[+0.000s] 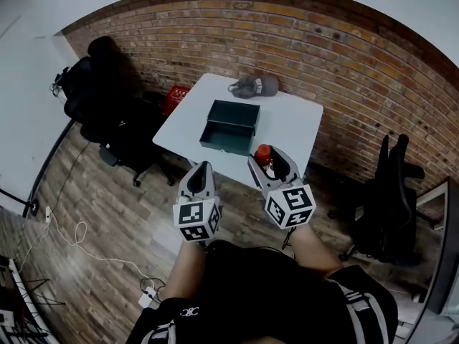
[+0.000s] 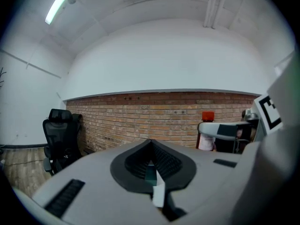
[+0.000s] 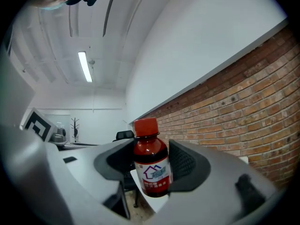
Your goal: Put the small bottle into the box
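A small dark-red bottle (image 3: 151,165) with a red cap and a white label stands upright between the jaws of my right gripper (image 3: 151,170), which is shut on it. In the head view the bottle (image 1: 264,155) shows at the tip of that gripper (image 1: 271,165), held over the table's near edge, just right of the open dark green box (image 1: 230,126). My left gripper (image 1: 200,177) hangs in front of the table, jaws closed together, with nothing in them. From the left gripper view the bottle (image 2: 206,131) appears at the right, in the other gripper.
The white table (image 1: 301,120) stands against a brick wall, with a grey cap (image 1: 254,86) at its far edge. Black office chairs (image 1: 107,106) stand to the left and another (image 1: 391,199) to the right. Cables lie on the wooden floor (image 1: 79,242).
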Motion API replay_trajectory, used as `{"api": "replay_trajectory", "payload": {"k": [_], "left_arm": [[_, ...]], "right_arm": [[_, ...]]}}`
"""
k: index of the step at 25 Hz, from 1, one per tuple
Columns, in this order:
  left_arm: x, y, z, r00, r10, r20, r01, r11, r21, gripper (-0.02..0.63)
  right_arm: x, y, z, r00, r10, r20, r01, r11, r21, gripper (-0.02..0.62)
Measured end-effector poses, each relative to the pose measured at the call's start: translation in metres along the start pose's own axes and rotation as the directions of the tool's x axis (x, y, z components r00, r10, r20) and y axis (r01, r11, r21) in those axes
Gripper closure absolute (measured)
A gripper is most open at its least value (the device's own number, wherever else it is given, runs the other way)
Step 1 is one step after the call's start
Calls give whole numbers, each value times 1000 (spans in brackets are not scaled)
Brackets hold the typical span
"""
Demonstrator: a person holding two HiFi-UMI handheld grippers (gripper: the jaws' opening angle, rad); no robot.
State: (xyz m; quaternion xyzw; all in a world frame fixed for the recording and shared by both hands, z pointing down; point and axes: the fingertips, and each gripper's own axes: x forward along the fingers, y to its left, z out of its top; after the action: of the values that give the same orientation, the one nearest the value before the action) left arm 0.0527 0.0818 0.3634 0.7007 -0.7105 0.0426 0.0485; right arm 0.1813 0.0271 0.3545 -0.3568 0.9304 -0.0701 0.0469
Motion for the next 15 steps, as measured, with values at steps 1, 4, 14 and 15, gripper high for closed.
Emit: {"api": "replay_trajectory", "payload": {"k": [1, 4, 14, 15], "left_arm": [[2, -2, 0, 1000, 4, -3, -4, 1000, 1, 592], [9, -3, 1, 1000, 15, -8, -15, 1000, 10, 592], [55, 2, -10, 999, -11, -39, 12, 999, 37, 592], [60, 5, -10, 999, -12, -36, 13, 999, 33, 592]], "right_arm": [[1, -4, -1, 1000, 6, -3, -6, 1000, 6, 373], [6, -11, -1, 1000, 12, -2, -12, 1000, 5, 373], [51, -31, -11, 1000, 16, -23, -16, 1000, 5, 373], [57, -32, -12, 1000, 17, -26, -17, 1000, 6, 373]]}}
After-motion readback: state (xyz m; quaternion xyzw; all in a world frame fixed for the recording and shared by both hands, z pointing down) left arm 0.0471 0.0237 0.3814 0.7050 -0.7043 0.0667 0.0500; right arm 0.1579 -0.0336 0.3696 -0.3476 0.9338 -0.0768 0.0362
